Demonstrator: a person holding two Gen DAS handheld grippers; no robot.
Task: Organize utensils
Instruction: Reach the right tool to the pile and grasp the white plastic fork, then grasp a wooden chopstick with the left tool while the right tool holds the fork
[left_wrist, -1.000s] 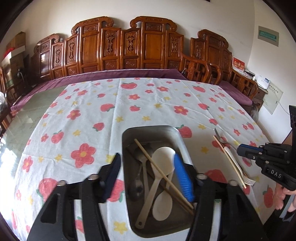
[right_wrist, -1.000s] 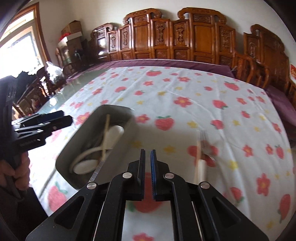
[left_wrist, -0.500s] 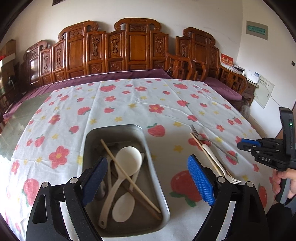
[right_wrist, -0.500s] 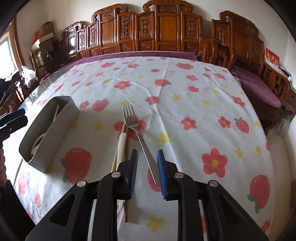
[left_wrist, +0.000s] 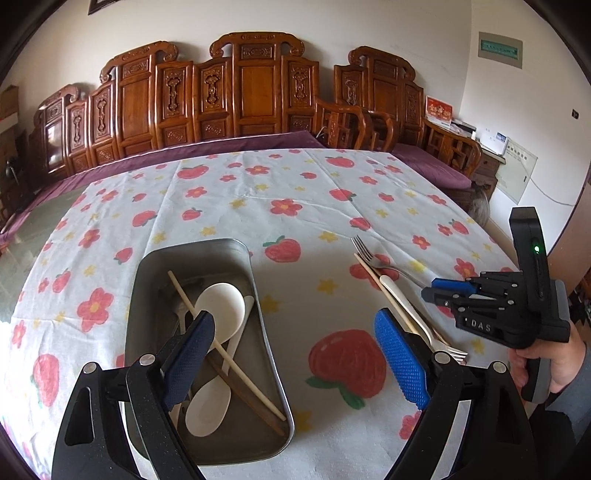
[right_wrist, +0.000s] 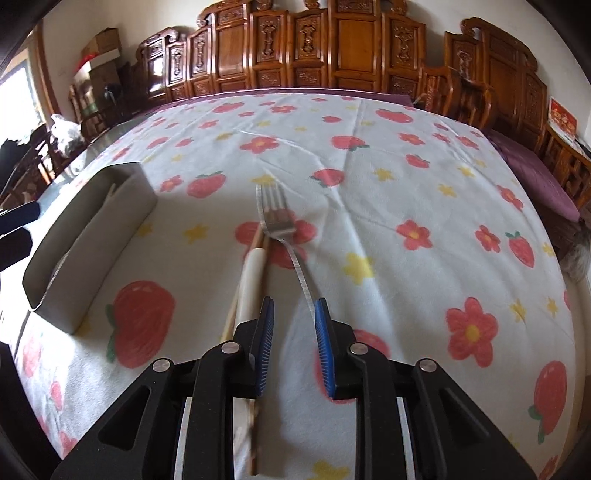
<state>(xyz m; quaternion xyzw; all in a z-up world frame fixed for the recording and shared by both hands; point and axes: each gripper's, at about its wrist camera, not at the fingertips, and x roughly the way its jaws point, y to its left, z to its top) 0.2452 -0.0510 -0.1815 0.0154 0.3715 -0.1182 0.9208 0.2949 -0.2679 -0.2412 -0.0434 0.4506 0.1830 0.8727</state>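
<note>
A metal tray (left_wrist: 266, 362) on the flowered cloth holds white spoons (left_wrist: 219, 308), chopsticks (left_wrist: 225, 354) and a metal spoon. My left gripper (left_wrist: 295, 354) is wide open and empty, over the tray's right rim. To the right lie a metal fork (right_wrist: 282, 229), a white-handled utensil (right_wrist: 251, 280) and chopsticks (right_wrist: 231, 317). My right gripper (right_wrist: 293, 343) is open a little, low over the fork's handle, which runs between its pads. It shows from the side in the left wrist view (left_wrist: 432, 290).
The tray shows at the left of the right wrist view (right_wrist: 92, 236). Carved wooden chairs (left_wrist: 255, 92) line the table's far side. The table's edge runs close at the right (left_wrist: 495, 240).
My left gripper has swung right off the tray's middle and stayed wide open. My right gripper has turned from the tray to the fork, come down over its handle and opened somewhat.
</note>
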